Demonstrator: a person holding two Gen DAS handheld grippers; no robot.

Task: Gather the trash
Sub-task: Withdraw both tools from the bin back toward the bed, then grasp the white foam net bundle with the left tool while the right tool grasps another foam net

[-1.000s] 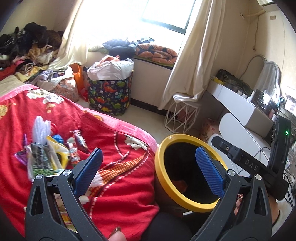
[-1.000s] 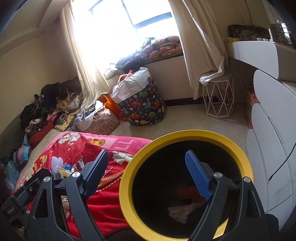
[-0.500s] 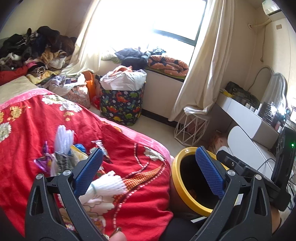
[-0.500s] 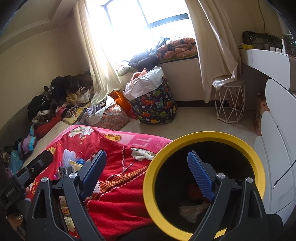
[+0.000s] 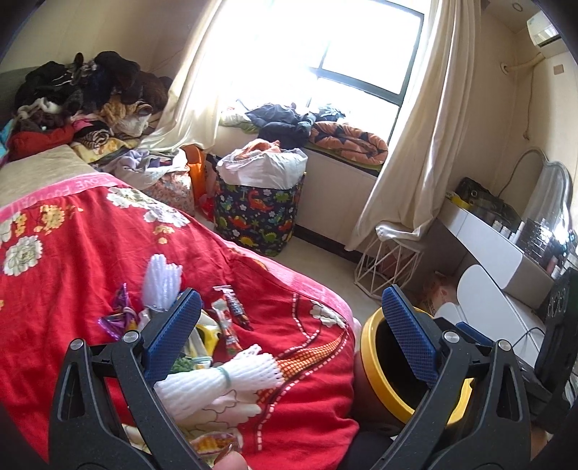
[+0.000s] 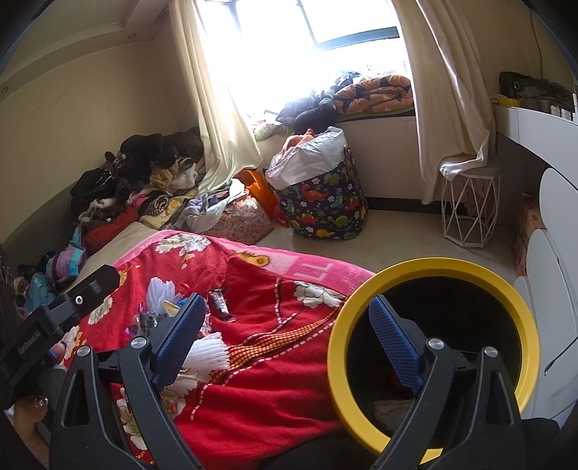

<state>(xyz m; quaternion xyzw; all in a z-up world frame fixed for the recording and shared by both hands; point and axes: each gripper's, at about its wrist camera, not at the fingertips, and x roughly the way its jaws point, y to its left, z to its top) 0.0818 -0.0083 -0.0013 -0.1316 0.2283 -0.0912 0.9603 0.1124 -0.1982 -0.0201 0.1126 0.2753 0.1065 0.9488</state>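
Bedroom w/ bright window (image 5: pixel 361 47) and cream curtains (image 5: pixel 426 144). Dinosaur-print laundry bag (image 5: pixel 258 213) sits on floor beside bed, stuffed w/ white cloth. White wire stool (image 6: pixel 469 208) stands under right curtain. Clothes pile (image 5: pixel 83 94) at bed's far end; folded orange blanket (image 5: pixel 348 142) on sill.

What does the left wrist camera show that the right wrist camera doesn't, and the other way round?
Only the left wrist view shows the vanity mirror and the air conditioner. Only the right wrist view looks down into the yellow-rimmed bin, with crumpled trash at the bottom. Both show the red blanket, the wrappers on it and the dinosaur-print basket.
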